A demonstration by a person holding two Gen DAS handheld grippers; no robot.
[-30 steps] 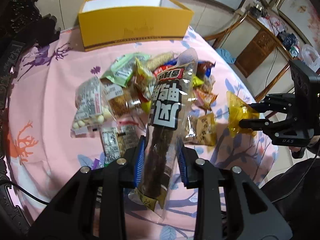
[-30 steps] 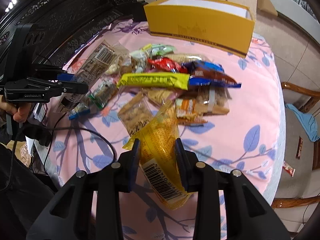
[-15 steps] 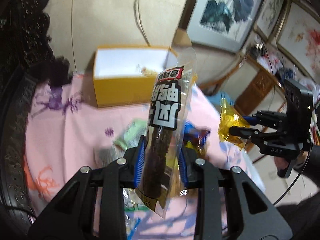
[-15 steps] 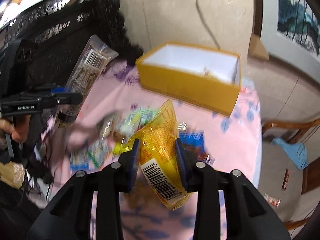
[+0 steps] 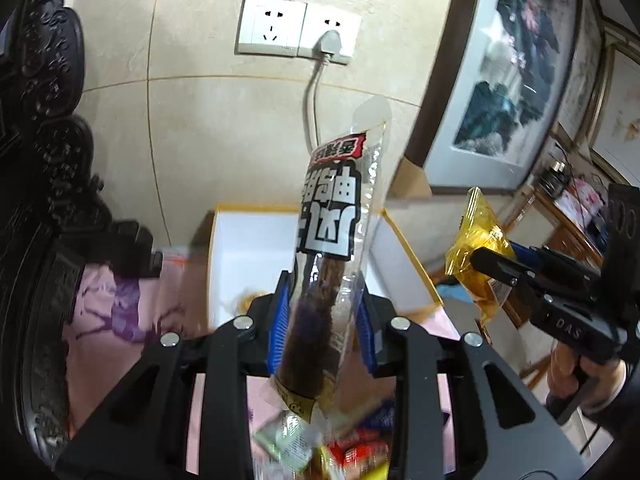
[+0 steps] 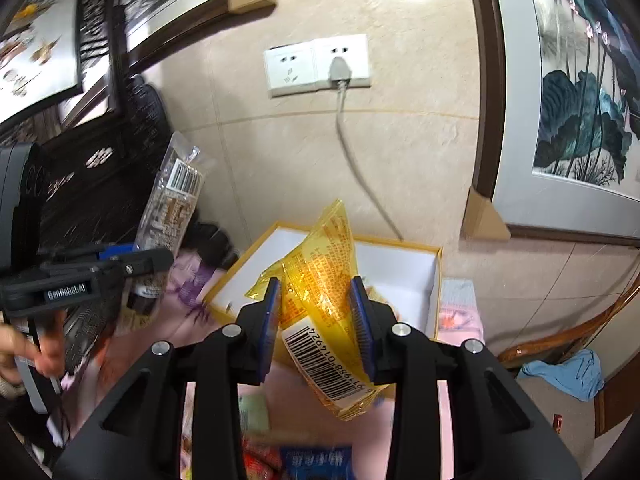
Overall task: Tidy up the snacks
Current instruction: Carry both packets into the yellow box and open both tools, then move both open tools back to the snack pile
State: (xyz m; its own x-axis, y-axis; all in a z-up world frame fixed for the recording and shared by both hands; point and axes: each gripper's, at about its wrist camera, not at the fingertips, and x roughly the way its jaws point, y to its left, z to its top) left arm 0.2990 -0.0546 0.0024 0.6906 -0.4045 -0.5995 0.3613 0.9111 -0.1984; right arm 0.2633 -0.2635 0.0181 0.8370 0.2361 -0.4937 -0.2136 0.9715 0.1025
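My left gripper (image 5: pixel 322 320) is shut on a long clear packet with a dark meat stick and black-and-white lettering (image 5: pixel 332 248), held upright in the air in front of the open yellow box (image 5: pixel 408 256). My right gripper (image 6: pixel 318 320) is shut on a crinkly yellow snack bag with a barcode (image 6: pixel 320 300), also lifted before the yellow box (image 6: pixel 434 280). Each gripper shows in the other's view: the right gripper (image 5: pixel 486 264) with its yellow bag (image 5: pixel 476 248) at the right, the left gripper (image 6: pixel 160 258) with its packet (image 6: pixel 172 208) at the left. The box has a white inside.
Loose snack packets (image 5: pixel 352 452) lie blurred on the pink floral tablecloth (image 5: pixel 104 320) below. Dark carved furniture (image 5: pixel 44 160) stands at the left. A wall socket with a plugged cable (image 5: pixel 328 44), framed paintings (image 6: pixel 580 100) and a wooden chair (image 6: pixel 568 336) surround the table.
Both grippers have risen from the snack pile with their packets and moved toward the yellow box, tilting up so the wall and socket now fill the views.
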